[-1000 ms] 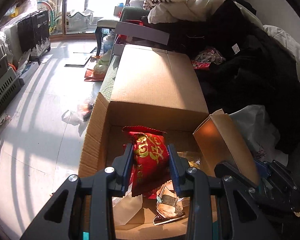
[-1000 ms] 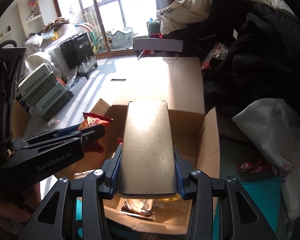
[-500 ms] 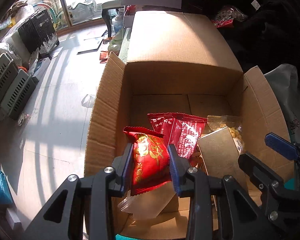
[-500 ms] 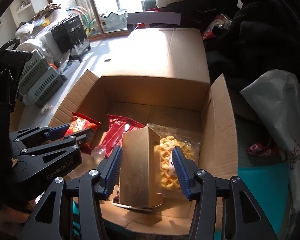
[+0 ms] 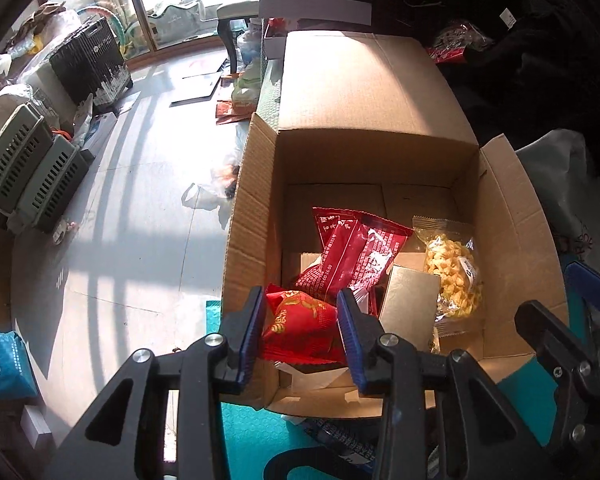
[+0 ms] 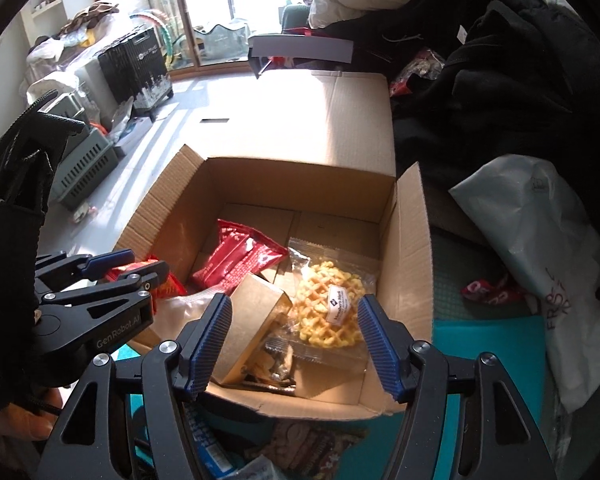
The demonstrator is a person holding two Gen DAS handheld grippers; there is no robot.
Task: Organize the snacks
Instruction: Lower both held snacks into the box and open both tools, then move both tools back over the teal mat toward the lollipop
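Left tool (image 5: pixel 302 330) pinches a red snack packet (image 5: pixel 300 328) over the near left corner of the cardboard box (image 5: pixel 252 240). Right tool (image 6: pixel 294 340) spread wide above the box's near edge, holding nothing. Inside, near to far: gold carton (image 6: pixel 252 324) tilted at the near wall, waffle pack (image 6: pixel 328 308) beside it toward the right wall, dark red packet (image 6: pixel 240 260) behind. Far half of the box floor bare.
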